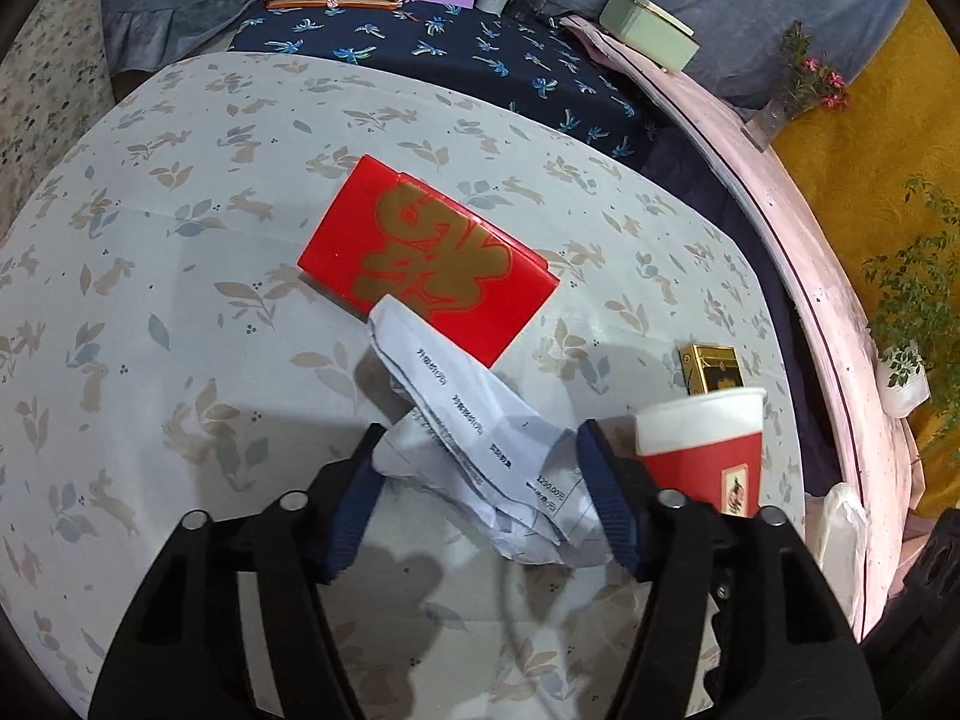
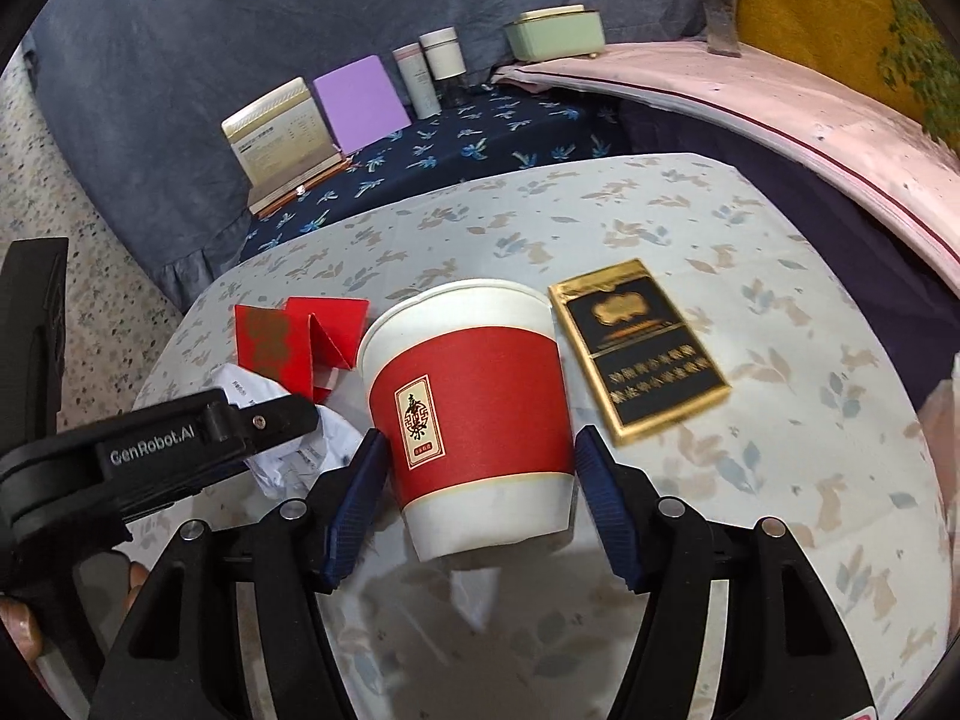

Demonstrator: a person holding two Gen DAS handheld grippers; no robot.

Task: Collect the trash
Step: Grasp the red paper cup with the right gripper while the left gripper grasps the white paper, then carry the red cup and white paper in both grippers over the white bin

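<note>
L gripper (image 1: 480, 468) on crumpled paper (image 1: 480, 450), R gripper (image 2: 474, 474) holding cup (image 2: 468, 408)

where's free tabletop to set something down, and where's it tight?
Free: the wide stretch of tablecloth left of the red box, and the strip right of the black-and-gold pack. Tight: the middle, where crumpled paper laps the box corner, with the paper cup and pack close alongside.

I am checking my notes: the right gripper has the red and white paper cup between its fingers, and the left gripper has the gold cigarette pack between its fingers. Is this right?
Not quite. In the left wrist view, the left gripper has the crumpled paper between its fingers; the gold cigarette pack lies apart on the table. The right gripper with the paper cup is right.
</note>
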